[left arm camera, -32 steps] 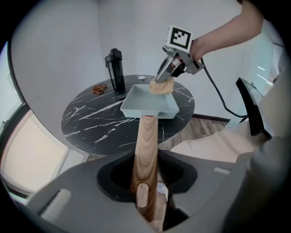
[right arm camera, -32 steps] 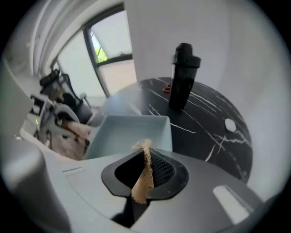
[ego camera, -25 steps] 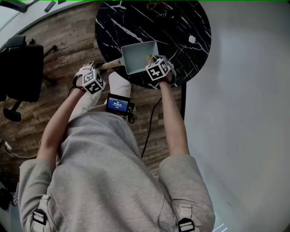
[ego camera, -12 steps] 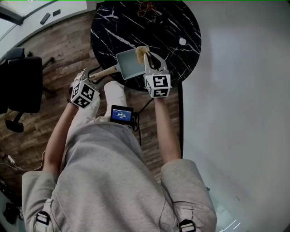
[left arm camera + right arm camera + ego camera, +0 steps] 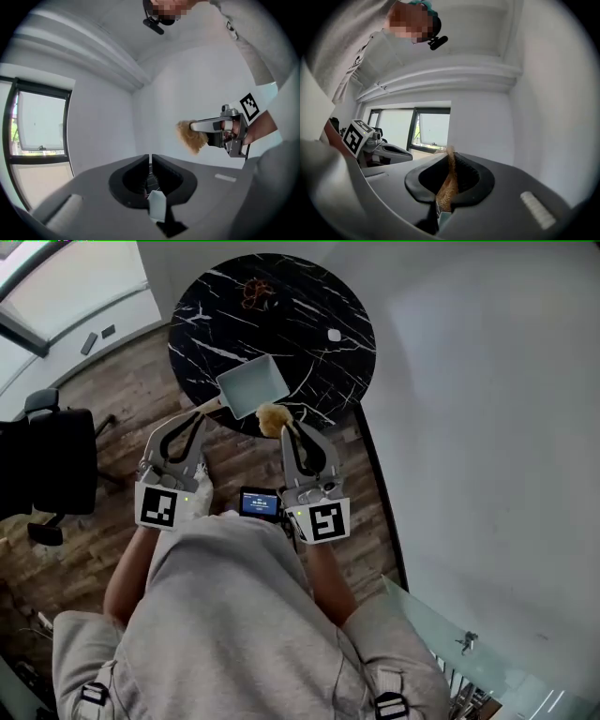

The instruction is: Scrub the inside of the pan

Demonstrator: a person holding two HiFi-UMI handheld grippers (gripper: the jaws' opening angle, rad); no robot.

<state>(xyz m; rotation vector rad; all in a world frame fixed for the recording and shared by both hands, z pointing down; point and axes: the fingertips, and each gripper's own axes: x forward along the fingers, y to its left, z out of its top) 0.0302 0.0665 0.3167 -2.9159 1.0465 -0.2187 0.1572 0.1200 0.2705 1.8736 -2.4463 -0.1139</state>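
The pale blue square pan (image 5: 251,385) sits on the round black marble table (image 5: 309,296), its wooden handle (image 5: 202,407) sticking out past the near edge. Both grippers hang raised in front of the person, clear of the pan. My left gripper (image 5: 192,420) (image 5: 150,159) is shut; its jaws have just been closing, with nothing between them. My right gripper (image 5: 283,429) (image 5: 450,161) is shut on a tan fibrous scrubber (image 5: 273,416) (image 5: 449,180) (image 5: 191,136), held above the table's near edge. The right gripper view also shows the left gripper (image 5: 389,152) at its left.
A black office chair (image 5: 47,456) stands on the wooden floor at the left. On the table lie a small white object (image 5: 335,335) and a brown tangle (image 5: 255,292). A small screen device (image 5: 260,503) hangs at the person's waist. A glass panel (image 5: 441,634) is at lower right.
Both grippers have risen away from the table toward the head camera. The scrubber came up out of the pan with the right gripper. The left gripper moved off the pan's handle and shut.
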